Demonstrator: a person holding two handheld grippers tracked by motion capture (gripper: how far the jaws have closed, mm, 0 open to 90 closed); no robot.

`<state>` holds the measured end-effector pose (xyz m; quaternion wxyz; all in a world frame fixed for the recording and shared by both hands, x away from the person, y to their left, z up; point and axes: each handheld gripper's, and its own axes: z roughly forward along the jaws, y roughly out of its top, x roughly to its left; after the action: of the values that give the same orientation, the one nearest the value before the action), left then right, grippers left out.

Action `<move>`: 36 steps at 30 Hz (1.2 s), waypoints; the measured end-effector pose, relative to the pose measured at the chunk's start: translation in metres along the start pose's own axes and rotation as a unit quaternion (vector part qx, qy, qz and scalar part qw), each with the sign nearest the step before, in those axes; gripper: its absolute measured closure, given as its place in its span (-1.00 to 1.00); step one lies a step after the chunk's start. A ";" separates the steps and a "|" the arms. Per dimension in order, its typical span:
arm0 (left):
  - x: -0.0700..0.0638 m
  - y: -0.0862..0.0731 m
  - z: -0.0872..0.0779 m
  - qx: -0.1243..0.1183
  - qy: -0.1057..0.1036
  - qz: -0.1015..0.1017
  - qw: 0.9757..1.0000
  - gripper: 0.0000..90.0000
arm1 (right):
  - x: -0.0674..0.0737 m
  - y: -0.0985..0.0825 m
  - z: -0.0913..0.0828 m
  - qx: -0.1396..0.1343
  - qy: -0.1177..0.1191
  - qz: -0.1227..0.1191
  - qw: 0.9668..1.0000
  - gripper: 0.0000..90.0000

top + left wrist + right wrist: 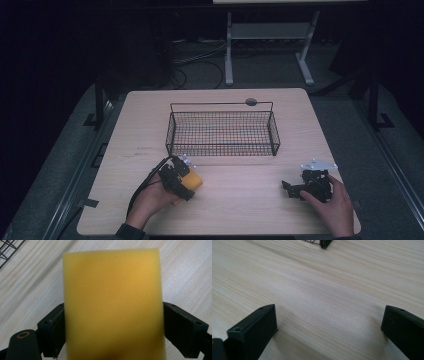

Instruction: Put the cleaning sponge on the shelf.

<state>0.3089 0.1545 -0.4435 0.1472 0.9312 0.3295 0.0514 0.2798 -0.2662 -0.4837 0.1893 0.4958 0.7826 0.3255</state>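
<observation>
Where clamped, yellow sponge (112, 305) hiding left gripper's (113, 327) pads.

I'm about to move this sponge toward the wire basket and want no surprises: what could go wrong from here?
1. The left gripper pinches the yellow sponge by its sides near one end; soft foam may flex and slip out during the lift.
2. The wire basket has a raised handle bar; the sponge or jaws could clip the rim or bar if carried too low.
3. The right gripper rests open on the table, so nothing steadies the basket if bumped.
</observation>
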 end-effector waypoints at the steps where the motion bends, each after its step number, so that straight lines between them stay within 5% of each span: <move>1: 0.000 0.000 0.000 -0.001 0.001 0.000 1.000 -0.69 | 0.000 0.000 0.000 0.000 0.000 0.000 1.000 -1.00; 8: 0.001 -0.001 -0.002 -0.001 -0.003 0.001 1.000 -0.52 | 0.000 0.000 0.000 0.000 0.000 0.000 1.000 -1.00; 36: 0.005 0.006 -0.023 -0.026 -0.029 -0.009 0.999 -0.50 | 0.000 0.000 0.000 0.000 0.000 0.000 1.000 -1.00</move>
<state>0.3124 0.1587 -0.4202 0.1810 0.9253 0.3317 0.0318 0.2798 -0.2663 -0.4837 0.1895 0.4955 0.7827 0.3255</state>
